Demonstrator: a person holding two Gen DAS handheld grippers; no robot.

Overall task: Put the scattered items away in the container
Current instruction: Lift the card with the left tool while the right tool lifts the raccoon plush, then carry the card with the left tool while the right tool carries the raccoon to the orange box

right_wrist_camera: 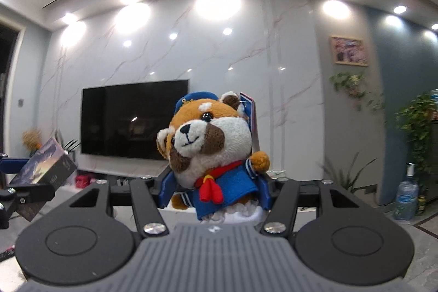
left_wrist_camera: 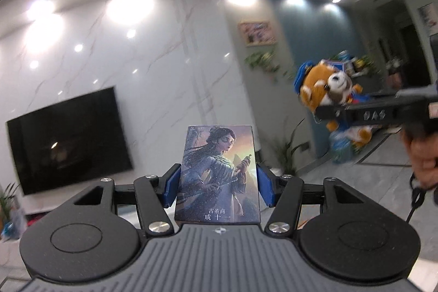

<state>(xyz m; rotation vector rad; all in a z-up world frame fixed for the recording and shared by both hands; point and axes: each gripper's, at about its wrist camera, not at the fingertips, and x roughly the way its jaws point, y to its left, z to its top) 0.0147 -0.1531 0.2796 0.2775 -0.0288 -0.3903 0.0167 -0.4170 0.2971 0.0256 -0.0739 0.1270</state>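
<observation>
Gripping a card box [left_wrist_camera: 216,171] by its side edges, lower centre, in the left gripper [left_wrist_camera: 216,177]: stiff, light, slick. Squeezing a plush [right_wrist_camera: 210,152] at the torso, centre frame, in the right gripper [right_wrist_camera: 215,189]: soft, compressible, light. Container unseen.

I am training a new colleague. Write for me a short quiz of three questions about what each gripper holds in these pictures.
1. True or false: the left gripper is shut on a card box.
2. What does the right gripper hold? A) bottle B) plush toy C) cup
3. Fill in: the toy wears a blue outfit and a red ____.

Key: 1 true; 2 B; 3 scarf. The container shows in neither view.
</observation>
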